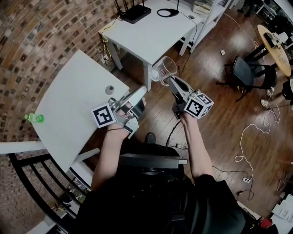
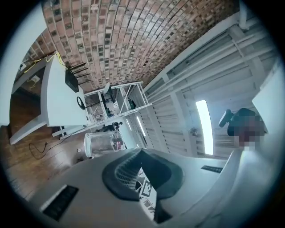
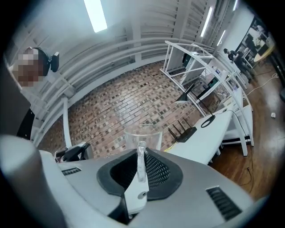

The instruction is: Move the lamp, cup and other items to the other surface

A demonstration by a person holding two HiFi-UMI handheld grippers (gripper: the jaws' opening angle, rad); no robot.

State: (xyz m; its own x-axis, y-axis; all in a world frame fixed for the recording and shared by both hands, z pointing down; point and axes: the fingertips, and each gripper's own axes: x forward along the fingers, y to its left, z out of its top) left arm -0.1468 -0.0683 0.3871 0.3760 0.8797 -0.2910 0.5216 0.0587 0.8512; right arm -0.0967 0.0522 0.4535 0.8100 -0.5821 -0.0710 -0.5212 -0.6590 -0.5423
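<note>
A clear glass cup (image 1: 165, 68) hangs in the air over the wooden floor, in the gap between the two white tables. My right gripper (image 1: 170, 81) is shut on its handle (image 3: 141, 156), and the cup's body (image 3: 143, 137) rises just past the pads. The same cup (image 2: 102, 143) also appears ahead in the left gripper view. My left gripper (image 1: 141, 93) is beside the near white table's (image 1: 68, 105) corner, its jaws together with nothing between them (image 2: 141, 153). On that table lie a small grey round item (image 1: 110, 89) and a green object (image 1: 34, 118).
The far white table (image 1: 151, 36) carries a black router (image 1: 135, 13) and a black ring-shaped item with a cord (image 1: 168, 12). A white shelf unit (image 1: 208, 11) stands beside it. A dark chair (image 1: 247, 73), a round wooden table (image 1: 274, 43) and loose cables (image 1: 249, 146) are to the right.
</note>
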